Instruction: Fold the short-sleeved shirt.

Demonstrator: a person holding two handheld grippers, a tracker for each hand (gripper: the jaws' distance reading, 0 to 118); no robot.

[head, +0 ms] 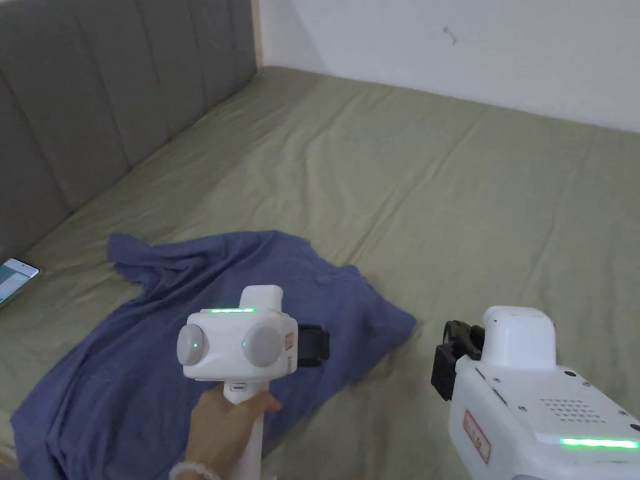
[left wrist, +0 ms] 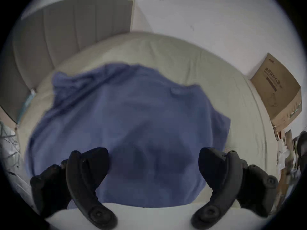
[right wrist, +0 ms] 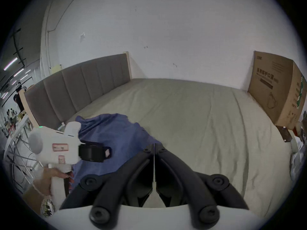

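Note:
A blue short-sleeved shirt point(head: 187, 300) lies crumpled and partly spread on the olive bed sheet point(head: 437, 187), near the front left of the bed. A hand holds my left gripper point(head: 312, 345) just above the shirt's right half. In the left gripper view its jaws stand wide apart, open point(left wrist: 152, 154), with the shirt point(left wrist: 132, 117) under them and nothing held. My right gripper point(head: 459, 350) hovers over bare sheet to the right of the shirt's edge. In the right gripper view its jaws are pressed together point(right wrist: 154, 145), holding nothing, with the shirt point(right wrist: 119, 134) and the left gripper point(right wrist: 99, 152) to their left.
A grey padded headboard point(head: 94, 94) runs along the left side and a white wall point(head: 469, 50) along the far side. A phone point(head: 12, 278) lies at the sheet's left edge. A large cardboard box point(right wrist: 275, 90) stands at the bed's right end.

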